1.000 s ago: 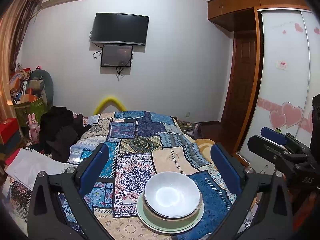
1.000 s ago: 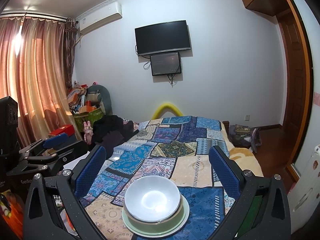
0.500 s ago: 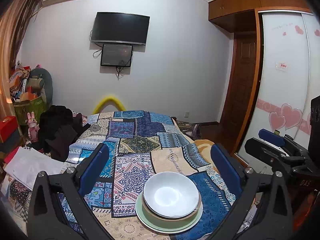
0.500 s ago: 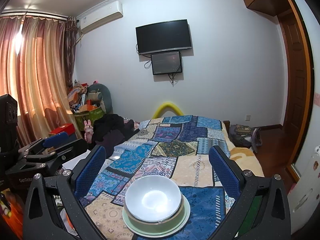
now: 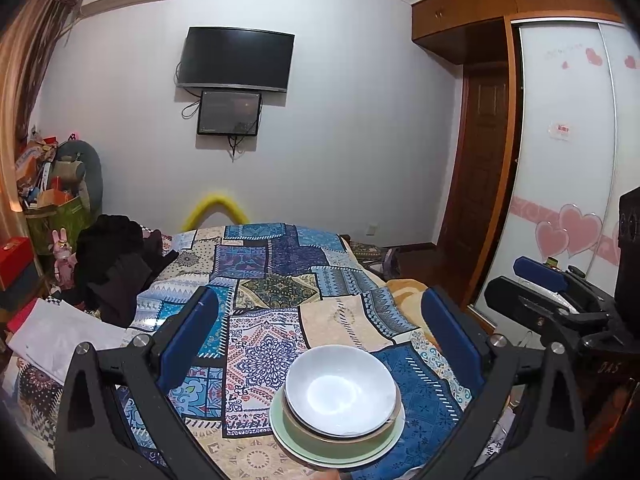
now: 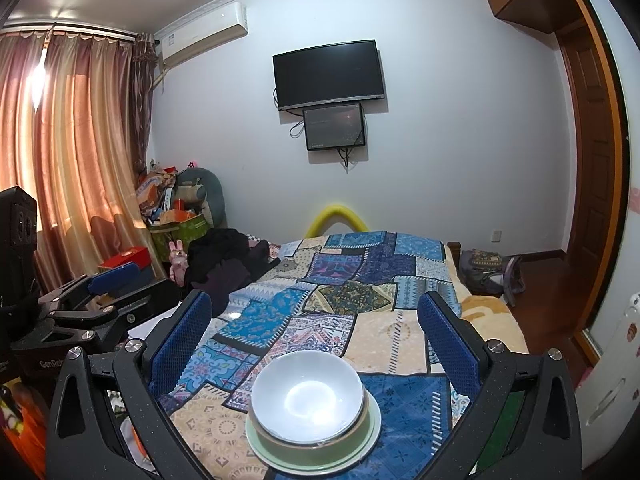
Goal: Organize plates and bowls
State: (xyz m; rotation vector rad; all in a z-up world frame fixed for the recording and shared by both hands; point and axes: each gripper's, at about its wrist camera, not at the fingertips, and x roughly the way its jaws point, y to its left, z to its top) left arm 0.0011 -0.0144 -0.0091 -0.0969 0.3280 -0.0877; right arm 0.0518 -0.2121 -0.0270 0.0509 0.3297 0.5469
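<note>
**Already stacked, and easy to topple**

Both grippers hang above the bed with fingers spread wide and nothing between them. Seen from the left gripper (image 5: 320, 336), the stack sits low between the fingers, nearer the right one; from the right gripper (image 6: 314, 336) it sits almost centred between the fingers and below their tips. A white bowl (image 5: 341, 390) nests in a green bowl (image 6: 316, 442), whose rim is just visible below it, and both rest on a pale green plate (image 5: 288, 436). All of it stands on a patchwork quilt (image 5: 264, 344), not on a hard surface.

The task looks close to done, so the risk lies mostly in what comes next.

- The quilt is likely soft. Pressing down beside the plate could tilt it and slide the bowls off.
- The white bowl looks glossy and its rim flares. Fingers closing on the rim alone may slip and tip it.
- Lifting the top bowl may drag the green one up if the two bind.
- The stack seems near the bed's close edge, though that edge is hidden, so a nudge toward the cameras could send it off.
</note>
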